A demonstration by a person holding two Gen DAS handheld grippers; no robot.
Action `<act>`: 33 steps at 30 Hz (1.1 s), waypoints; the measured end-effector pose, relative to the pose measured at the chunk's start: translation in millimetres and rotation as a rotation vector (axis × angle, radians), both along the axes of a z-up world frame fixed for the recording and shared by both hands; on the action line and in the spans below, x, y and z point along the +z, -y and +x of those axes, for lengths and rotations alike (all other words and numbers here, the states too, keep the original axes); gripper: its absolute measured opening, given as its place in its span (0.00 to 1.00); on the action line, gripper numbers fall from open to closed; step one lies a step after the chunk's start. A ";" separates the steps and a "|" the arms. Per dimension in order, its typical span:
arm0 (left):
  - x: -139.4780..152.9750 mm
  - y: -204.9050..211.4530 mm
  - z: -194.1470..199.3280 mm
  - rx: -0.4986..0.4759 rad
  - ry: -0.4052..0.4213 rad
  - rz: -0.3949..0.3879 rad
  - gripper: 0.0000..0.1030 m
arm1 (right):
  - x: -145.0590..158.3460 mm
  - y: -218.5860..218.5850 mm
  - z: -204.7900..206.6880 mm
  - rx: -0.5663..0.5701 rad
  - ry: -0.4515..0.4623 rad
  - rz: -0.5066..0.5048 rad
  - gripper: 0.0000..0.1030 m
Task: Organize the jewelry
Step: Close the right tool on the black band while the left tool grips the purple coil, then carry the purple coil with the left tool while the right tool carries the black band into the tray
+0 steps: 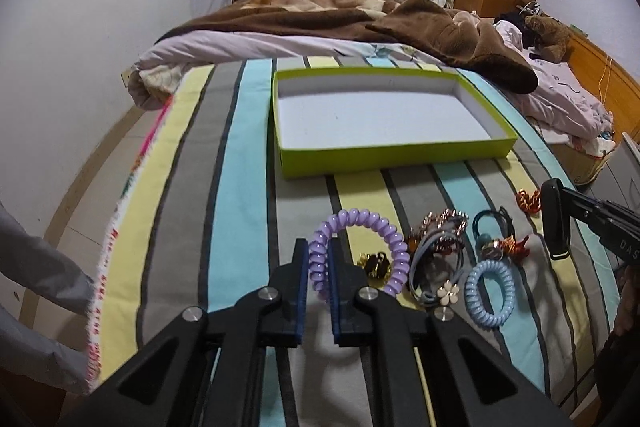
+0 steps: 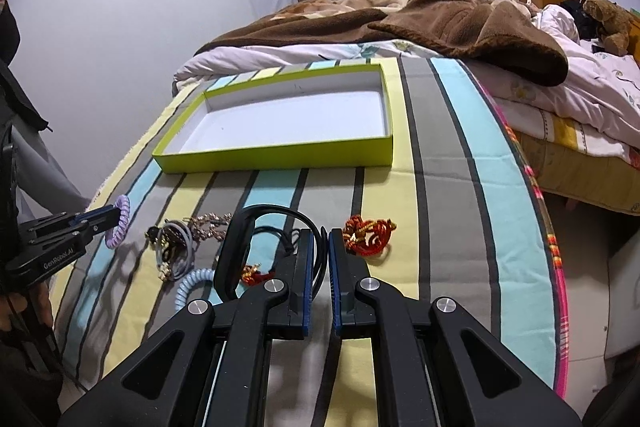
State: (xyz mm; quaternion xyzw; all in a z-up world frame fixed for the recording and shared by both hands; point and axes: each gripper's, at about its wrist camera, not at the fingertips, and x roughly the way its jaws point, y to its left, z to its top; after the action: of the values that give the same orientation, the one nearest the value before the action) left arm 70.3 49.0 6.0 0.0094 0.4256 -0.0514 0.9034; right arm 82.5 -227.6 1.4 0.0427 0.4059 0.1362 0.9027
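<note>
An empty green box (image 1: 384,157) with a white inside lies on the striped cloth; it also shows in the right wrist view (image 2: 280,155). My left gripper (image 1: 319,259) is shut on the purple spiral hair tie (image 1: 384,227), seen from the side in the right wrist view (image 2: 120,223). My right gripper (image 2: 324,247) is shut on a black headband (image 2: 236,251), which also shows in the left wrist view (image 1: 556,219). A red and gold knot ornament (image 2: 368,237) lies just right of the right fingertips.
Loose pieces lie between the grippers: a blue spiral tie (image 1: 490,293), a grey band with a flower (image 1: 438,275), a gold clip (image 1: 374,265), a rose-gold chain (image 1: 440,223). A brown blanket (image 1: 360,19) lies behind the box. The cloth's edge drops off at the right (image 2: 548,235).
</note>
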 end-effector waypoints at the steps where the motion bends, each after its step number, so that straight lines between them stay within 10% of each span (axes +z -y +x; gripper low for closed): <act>1: 2.0 -0.5 1.0 -0.002 0.004 -0.003 0.09 | 2.0 -0.4 0.7 0.002 0.002 -0.001 0.07; 15: 29.1 0.2 69.2 -0.026 0.049 -0.048 0.09 | 36.5 -4.5 68.8 -0.004 0.031 -0.047 0.07; 33: -18.6 14.5 173.2 -0.032 -0.056 -0.088 0.09 | -11.0 -13.6 187.3 -0.015 -0.088 -0.129 0.07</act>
State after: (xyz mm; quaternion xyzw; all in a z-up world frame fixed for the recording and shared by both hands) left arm 243.5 34.6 -12.6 -0.0253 0.4476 -0.0846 0.8898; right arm 269.8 -214.0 -9.6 -0.0063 0.4528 0.1011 0.8858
